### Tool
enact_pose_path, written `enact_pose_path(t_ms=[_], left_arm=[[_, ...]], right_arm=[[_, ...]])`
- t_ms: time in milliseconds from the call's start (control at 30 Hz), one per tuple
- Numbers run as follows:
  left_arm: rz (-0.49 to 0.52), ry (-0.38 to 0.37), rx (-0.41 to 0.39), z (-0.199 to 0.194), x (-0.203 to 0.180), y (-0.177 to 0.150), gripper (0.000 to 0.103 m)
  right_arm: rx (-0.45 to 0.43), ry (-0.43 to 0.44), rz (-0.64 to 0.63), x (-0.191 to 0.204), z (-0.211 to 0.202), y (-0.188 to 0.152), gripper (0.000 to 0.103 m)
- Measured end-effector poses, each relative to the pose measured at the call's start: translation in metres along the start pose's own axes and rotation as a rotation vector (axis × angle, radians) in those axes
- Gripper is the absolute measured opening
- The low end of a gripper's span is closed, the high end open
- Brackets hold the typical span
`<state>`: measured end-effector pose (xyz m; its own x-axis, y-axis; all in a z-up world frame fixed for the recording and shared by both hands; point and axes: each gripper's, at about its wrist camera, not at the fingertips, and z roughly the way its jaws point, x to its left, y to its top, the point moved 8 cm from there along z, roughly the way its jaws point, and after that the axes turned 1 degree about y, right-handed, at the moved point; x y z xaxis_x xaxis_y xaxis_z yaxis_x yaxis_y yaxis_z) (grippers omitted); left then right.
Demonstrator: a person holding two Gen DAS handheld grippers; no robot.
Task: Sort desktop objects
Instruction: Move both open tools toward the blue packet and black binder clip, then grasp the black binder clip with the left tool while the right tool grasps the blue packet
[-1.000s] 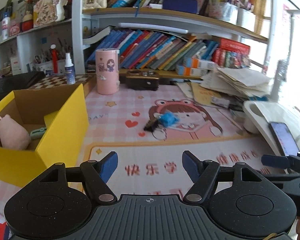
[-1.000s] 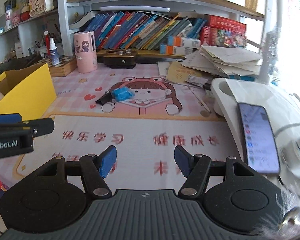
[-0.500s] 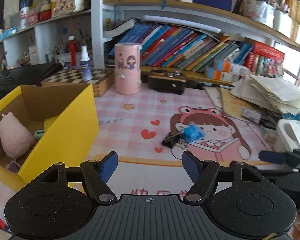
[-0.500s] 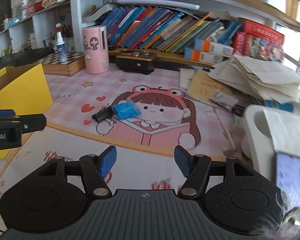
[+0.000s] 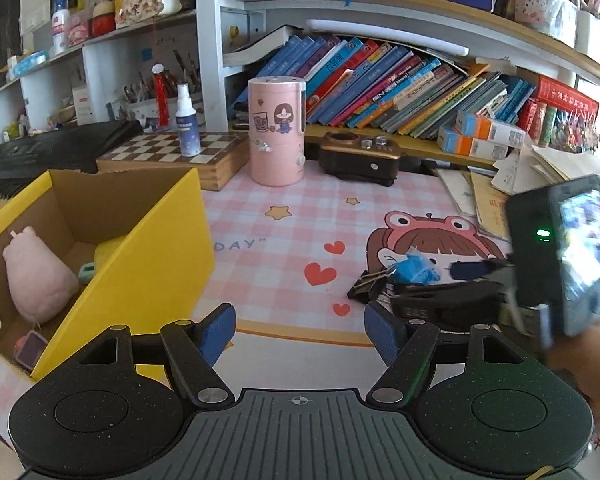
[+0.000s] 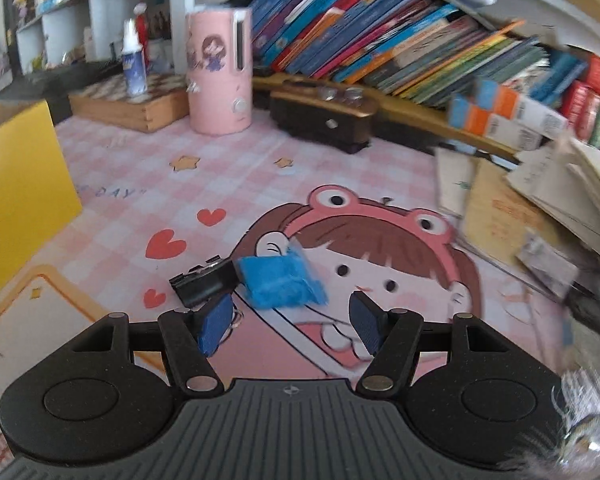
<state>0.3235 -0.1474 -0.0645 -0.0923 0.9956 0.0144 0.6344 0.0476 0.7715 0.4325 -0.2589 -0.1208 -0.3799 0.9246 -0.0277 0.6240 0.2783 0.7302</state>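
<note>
Bookshelves crowded with leaning books are seen behind a counter covered by a pink checked cartoon mat (image 6: 300,184). Compared with a second ago, the right hand-held gripper (image 6: 290,320) is found much nearer a crumpled blue plastic packet (image 6: 280,282) lying against a black binder clip (image 6: 204,282); its jaws are held apart and empty, just short of the packet. The left hand-held gripper (image 5: 300,330) is held wide and empty beside an open yellow cardboard box (image 5: 152,264), in which a pink plush toy (image 5: 36,276) is seen.

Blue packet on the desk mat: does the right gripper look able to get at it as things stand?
Probably yes. The right gripper is open just short of the blue packet, nothing between them; the black binder clip touches the packet's left side and could get caught.
</note>
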Motion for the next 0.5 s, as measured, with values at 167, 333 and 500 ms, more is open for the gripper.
enact_pose_path(t_ms=[167,333,500], left_arm=[[0.013,-0.005,0.012,0.006,-0.003,0.001,0.072],[0.022,-0.020,0.029,0.020,-0.012,0.002,0.072],[0.049,-0.055,0.027,0.038,-0.031,0.004,0.071]], right_arm=[[-0.002,0.021,-0.048,0.005,0.021,0.005,0.062],[-0.008,0.073,-0.040,0.002,0.027,0.009,0.039],[-0.039,0.038,0.054,-0.019,-0.003,0.009,0.037]])
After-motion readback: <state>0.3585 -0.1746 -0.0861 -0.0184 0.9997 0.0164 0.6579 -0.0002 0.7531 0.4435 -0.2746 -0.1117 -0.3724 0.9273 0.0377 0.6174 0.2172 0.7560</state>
